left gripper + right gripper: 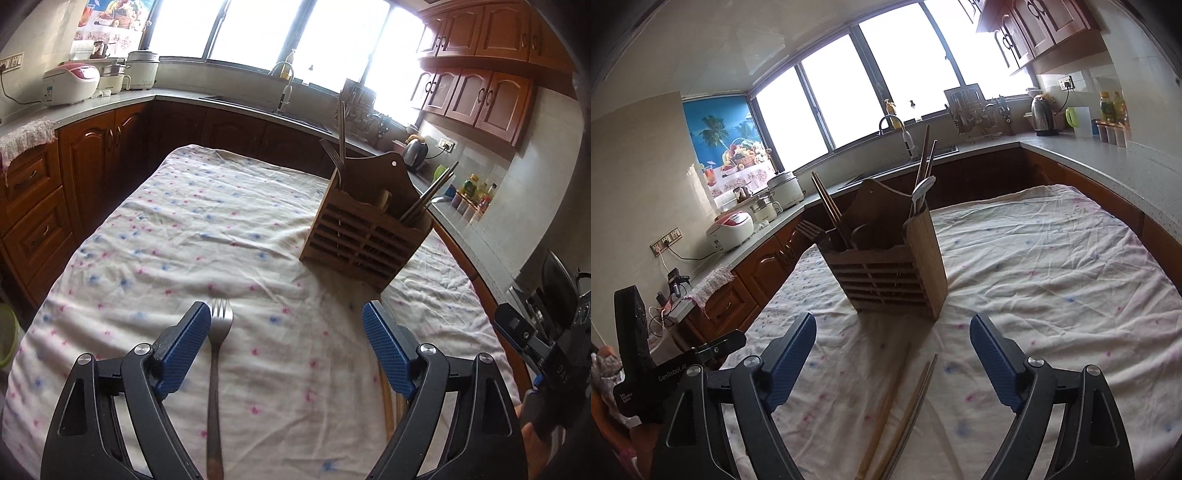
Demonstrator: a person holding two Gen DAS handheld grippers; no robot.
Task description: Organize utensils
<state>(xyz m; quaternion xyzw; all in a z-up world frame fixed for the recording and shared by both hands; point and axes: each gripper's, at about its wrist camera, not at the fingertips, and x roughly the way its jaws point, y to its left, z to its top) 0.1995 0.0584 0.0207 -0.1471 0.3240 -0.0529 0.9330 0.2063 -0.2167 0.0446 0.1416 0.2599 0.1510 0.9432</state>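
A metal fork (pixel 216 369) lies flat on the flowered tablecloth (pixel 192 221), tines pointing away, just inside the left finger (pixel 184 350) of my open left gripper (pixel 286 317). A slatted wooden utensil holder (pixel 364 236) stands ahead to the right, holding forks, chopsticks and spoons. In the right wrist view the holder (pixel 890 273) stands straight ahead. Several wooden chopsticks (pixel 905 402) lie on the cloth between the fingers of my open right gripper (pixel 892 328). Both grippers are empty.
Wooden cabinets and a grey counter (pixel 110 101) wrap around the table. Rice cookers (pixel 72 83) stand at the left, a sink tap (pixel 286 86) under the windows, a kettle (pixel 1043 110) and bottles at the right. The right gripper's body (pixel 546 350) shows at the right edge.
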